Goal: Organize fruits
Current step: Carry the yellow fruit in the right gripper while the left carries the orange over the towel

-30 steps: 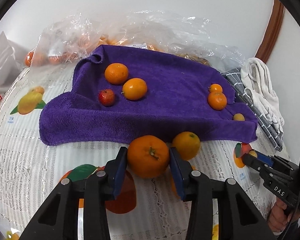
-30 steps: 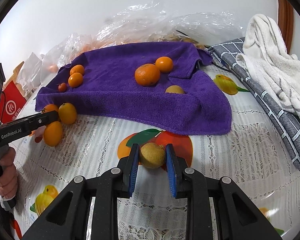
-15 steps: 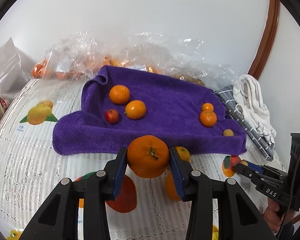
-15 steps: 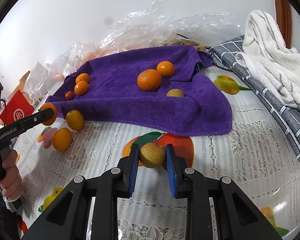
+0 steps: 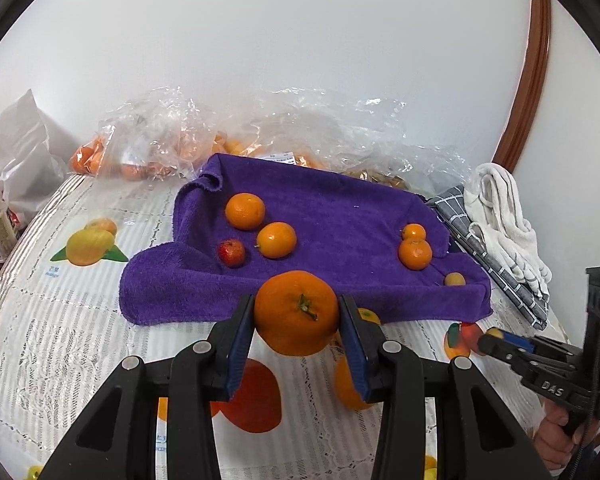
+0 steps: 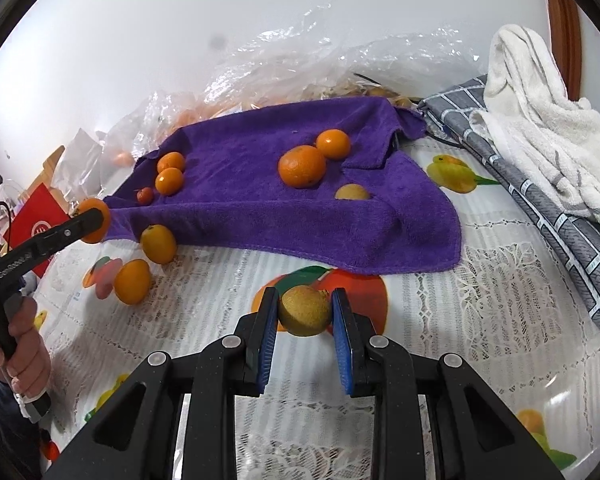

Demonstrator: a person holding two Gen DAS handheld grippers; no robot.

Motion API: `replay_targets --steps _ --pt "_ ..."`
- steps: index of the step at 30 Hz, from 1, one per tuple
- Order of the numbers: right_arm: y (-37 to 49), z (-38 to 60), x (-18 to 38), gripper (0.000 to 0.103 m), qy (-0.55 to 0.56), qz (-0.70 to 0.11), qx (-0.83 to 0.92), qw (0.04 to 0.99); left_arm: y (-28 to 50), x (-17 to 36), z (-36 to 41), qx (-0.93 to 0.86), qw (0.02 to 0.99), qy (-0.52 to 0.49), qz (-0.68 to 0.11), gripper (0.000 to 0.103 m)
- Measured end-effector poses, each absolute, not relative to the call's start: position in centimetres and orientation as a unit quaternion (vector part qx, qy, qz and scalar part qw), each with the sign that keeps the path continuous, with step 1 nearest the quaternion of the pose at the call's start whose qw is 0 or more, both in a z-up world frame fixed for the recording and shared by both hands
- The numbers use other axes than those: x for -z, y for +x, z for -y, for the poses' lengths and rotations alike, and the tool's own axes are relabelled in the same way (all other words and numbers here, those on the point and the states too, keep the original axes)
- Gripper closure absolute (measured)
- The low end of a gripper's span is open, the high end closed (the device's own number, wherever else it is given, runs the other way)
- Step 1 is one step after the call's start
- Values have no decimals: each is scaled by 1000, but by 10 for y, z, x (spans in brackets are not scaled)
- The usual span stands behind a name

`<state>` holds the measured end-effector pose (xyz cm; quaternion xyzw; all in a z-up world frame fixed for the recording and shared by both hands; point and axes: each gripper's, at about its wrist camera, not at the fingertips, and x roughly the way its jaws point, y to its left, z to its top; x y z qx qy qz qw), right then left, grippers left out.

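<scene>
My left gripper (image 5: 297,334) is clamped on an orange (image 5: 297,313), its blue pads pressed against the fruit's two sides, and I hold it raised off the table. My right gripper (image 6: 305,328) is closed on a small yellow-brown fruit (image 6: 305,316), lifted as well. My left hand (image 6: 26,354) wraps the handle low at the edge of the right view; my right hand (image 5: 562,430) grips its handle at the lower right corner of the left view.
</scene>
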<state>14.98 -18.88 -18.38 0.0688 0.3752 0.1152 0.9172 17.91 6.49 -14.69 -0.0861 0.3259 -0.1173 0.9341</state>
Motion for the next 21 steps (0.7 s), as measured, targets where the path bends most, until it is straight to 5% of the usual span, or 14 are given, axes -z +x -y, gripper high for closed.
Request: replay_targets --steps 21 --pt "209 194 114 76 80 -328 -106 935 210 107 -101 82 929 -126 -337 63"
